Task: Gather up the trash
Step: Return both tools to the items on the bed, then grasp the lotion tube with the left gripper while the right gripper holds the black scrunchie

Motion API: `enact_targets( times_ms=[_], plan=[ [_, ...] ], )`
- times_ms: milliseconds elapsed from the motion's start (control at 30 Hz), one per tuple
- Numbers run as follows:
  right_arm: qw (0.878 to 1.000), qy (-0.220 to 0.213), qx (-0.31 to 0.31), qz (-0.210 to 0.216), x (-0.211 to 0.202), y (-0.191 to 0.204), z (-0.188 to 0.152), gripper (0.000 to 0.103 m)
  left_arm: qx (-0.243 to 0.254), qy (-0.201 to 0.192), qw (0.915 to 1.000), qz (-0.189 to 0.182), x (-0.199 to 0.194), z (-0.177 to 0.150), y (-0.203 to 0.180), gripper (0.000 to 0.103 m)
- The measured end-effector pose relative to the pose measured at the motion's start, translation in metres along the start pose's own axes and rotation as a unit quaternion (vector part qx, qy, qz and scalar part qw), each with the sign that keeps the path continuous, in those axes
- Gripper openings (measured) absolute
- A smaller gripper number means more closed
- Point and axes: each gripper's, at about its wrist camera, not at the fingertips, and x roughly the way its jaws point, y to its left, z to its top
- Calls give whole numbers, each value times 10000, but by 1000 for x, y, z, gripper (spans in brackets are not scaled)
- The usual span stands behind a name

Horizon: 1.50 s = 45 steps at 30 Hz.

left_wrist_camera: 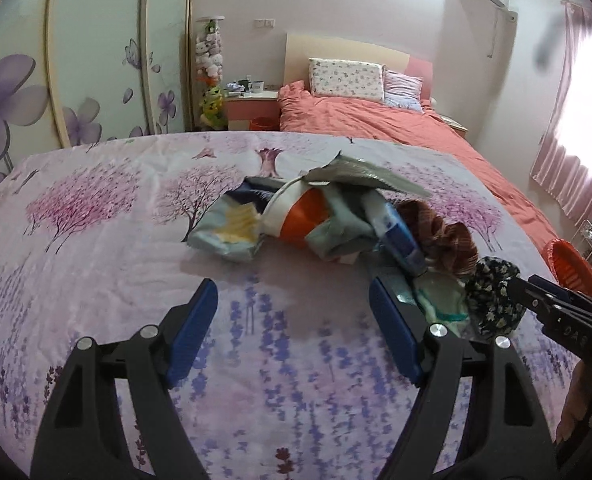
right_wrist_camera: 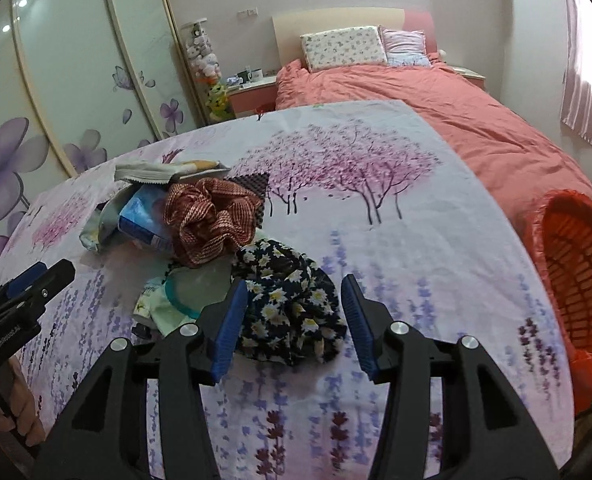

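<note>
A heap of trash lies on the floral sheet point(left_wrist_camera: 116, 240): a pale snack bag point(left_wrist_camera: 232, 232), an orange wrapper point(left_wrist_camera: 307, 216), a silver foil pack point(left_wrist_camera: 359, 172), a blue packet point(left_wrist_camera: 395, 236) and a clear green-rimmed wrapper point(right_wrist_camera: 184, 292). A red-brown scrunchie point(right_wrist_camera: 212, 220) and a dark floral scrunchie point(right_wrist_camera: 292, 312) lie beside them. My left gripper point(left_wrist_camera: 294, 300) is open above bare sheet, in front of the heap. My right gripper point(right_wrist_camera: 294, 304) is open with its fingers on either side of the dark floral scrunchie, not closed on it.
An orange slatted bin point(right_wrist_camera: 579, 272) lined with a red bag stands off the right edge of the sheet. A bed with a coral duvet point(right_wrist_camera: 435, 104) and pillows lies behind. Wardrobe doors with purple flowers point(left_wrist_camera: 96, 60) stand at left, a nightstand point(left_wrist_camera: 252, 108) beside the bed.
</note>
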Motion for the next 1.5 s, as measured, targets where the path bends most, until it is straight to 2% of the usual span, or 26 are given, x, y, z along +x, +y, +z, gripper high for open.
enact_targets(
  times_ms=[133, 167, 200, 300, 367, 567, 800, 1000, 1133, 1233, 1367, 1500],
  plan=[
    [9998, 208, 16, -57, 16, 4, -4, 51, -20, 72, 9999, -67, 5, -2, -3, 76],
    [9997, 249, 26, -42, 19, 5, -5, 46, -10, 88, 9999, -92, 7, -3, -6, 76],
    [9996, 283, 46, 2, 20, 4, -7, 34, 8, 104, 9999, -114, 8, -3, -10, 76],
    [9994, 333, 40, 44, 20, 4, -10, 16, 65, 139, 9997, -172, 11, -5, -17, 76],
    [9995, 302, 25, 32, 17, 3, -11, 13, 80, 169, 9996, -228, 13, -5, -21, 76],
    [9992, 151, 303, -199, 7, -17, -10, 11, 139, 291, 9985, -452, 19, -9, -35, 70],
    [9988, 182, 380, -235, 7, -29, -12, 11, 351, 565, 9957, -645, 29, -21, -57, 58],
    [9989, 180, 389, -211, 7, -30, -13, 11, 448, 824, 9934, -659, 45, -23, -70, 48],
    [9988, 186, 387, -219, 8, -30, -12, 11, 356, 911, 9935, -589, 57, -16, -73, 47],
    [9988, 186, 391, -220, 8, -31, -11, 11, 329, 913, 9940, -512, 64, -10, -75, 43],
    [9988, 184, 391, -245, 10, -31, -11, 11, 326, 901, 9944, -442, 71, -6, -76, 32],
    [9988, 192, 379, -247, 15, -31, -9, 11, 355, 890, 9947, -384, 72, -5, -76, 31]
  ],
)
